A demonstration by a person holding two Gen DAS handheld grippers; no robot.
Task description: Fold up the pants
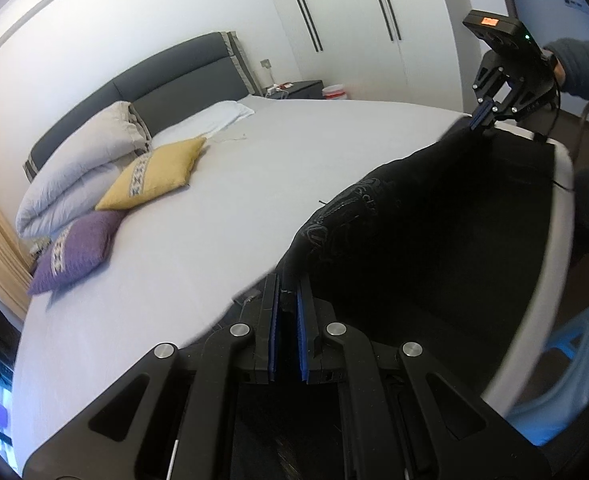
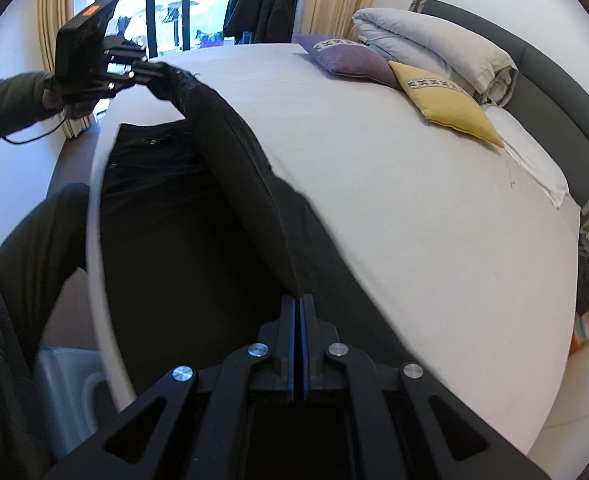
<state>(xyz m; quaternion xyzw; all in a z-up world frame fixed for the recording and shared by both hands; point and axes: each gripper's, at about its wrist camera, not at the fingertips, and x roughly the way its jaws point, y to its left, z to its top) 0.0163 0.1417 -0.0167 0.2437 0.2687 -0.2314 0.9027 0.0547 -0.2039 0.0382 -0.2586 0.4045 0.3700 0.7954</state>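
Black pants [image 1: 434, 240] lie along the near edge of the white bed [image 1: 214, 220]. One layer is lifted off the bed and stretched between both grippers. My left gripper [image 1: 288, 292] is shut on one end of the lifted edge; it also shows in the right wrist view [image 2: 150, 72]. My right gripper [image 2: 299, 304] is shut on the other end; it also shows in the left wrist view [image 1: 480, 118]. The lifted fold [image 2: 246, 184] spans between them above the flat part of the pants [image 2: 166, 220].
A yellow cushion [image 1: 154, 172], a purple cushion [image 1: 74, 252] and a folded duvet [image 1: 78, 164] sit near the grey headboard [image 1: 182, 76]. A blue stool [image 1: 566, 360] stands beside the bed. The person's legs [image 2: 26, 248] are at the bed edge.
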